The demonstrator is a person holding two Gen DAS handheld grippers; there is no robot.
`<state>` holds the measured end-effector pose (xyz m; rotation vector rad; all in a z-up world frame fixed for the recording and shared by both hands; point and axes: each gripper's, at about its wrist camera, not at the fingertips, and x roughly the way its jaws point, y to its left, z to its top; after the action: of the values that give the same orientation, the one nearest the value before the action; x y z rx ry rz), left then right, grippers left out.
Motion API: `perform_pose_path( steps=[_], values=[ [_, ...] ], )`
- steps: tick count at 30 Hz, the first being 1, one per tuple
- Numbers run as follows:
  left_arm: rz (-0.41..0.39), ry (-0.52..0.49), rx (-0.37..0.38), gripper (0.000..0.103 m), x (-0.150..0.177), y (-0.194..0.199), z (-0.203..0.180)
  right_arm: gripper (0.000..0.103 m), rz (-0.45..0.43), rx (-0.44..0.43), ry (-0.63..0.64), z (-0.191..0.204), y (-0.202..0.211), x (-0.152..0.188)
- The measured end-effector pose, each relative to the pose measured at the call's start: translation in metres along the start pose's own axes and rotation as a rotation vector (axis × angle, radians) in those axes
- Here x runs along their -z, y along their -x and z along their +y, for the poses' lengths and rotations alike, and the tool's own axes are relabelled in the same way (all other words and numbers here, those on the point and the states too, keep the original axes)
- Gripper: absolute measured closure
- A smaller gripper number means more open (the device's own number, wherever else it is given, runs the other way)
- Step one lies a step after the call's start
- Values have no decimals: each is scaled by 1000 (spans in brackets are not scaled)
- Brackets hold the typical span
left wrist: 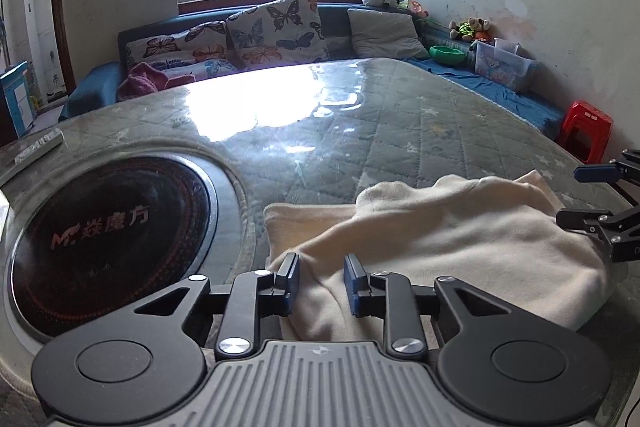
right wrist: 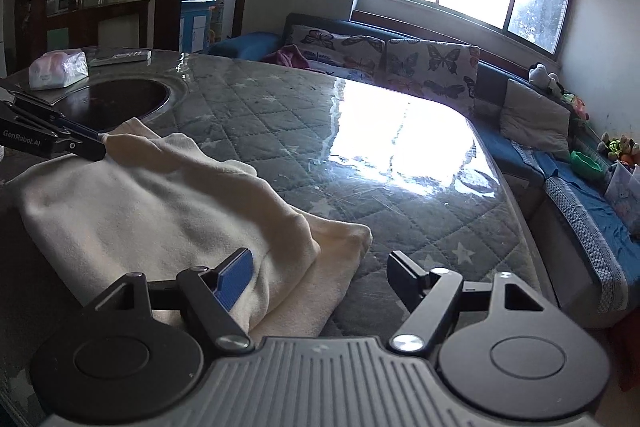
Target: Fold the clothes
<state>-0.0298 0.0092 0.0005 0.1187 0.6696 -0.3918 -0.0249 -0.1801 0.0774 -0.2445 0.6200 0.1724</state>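
A cream garment (left wrist: 460, 239) lies bunched on the near part of the glass-topped table (left wrist: 320, 131). My left gripper (left wrist: 322, 283) stands narrowly open at the garment's near left edge, a raised fold running between its fingers. In the right wrist view the same garment (right wrist: 160, 203) spreads to the left, and the left gripper (right wrist: 102, 146) sits at its far corner. Wide open, my right gripper (right wrist: 320, 273) has its blue-padded left finger (right wrist: 236, 277) resting against the garment's near edge, while the right finger hangs over bare table. From the left wrist view, the right gripper (left wrist: 586, 195) shows at the garment's right end.
A round black induction hob (left wrist: 112, 243) is set into the table to the left of the garment. A remote (left wrist: 38, 147) and a tissue pack (right wrist: 60, 69) lie at the far left. A sofa with butterfly cushions (left wrist: 276, 31) and a red stool (left wrist: 586, 135) border the table.
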Motion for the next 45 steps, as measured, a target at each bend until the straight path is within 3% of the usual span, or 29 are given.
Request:
perform_pose_path(
  steps=[10,18,26,37,45],
  values=[
    [22,-110,24,81,-20,-33,-14,30,-18,-9,30,4,-26,-35],
    [36,-78,44,80,-21,-48,-9,31,57,-13,68,21,-68,-44],
    [31,-47,30,78,-20,-40,-7,29,7,-28,64,26,-45,-46],
    [26,-6,-8,56,-15,-22,-7,12,-41,-152,80,64,-12,-39],
    [10,37,-31,51,-3,2,4,1,-22,-140,134,84,-18,-25]
  ],
)
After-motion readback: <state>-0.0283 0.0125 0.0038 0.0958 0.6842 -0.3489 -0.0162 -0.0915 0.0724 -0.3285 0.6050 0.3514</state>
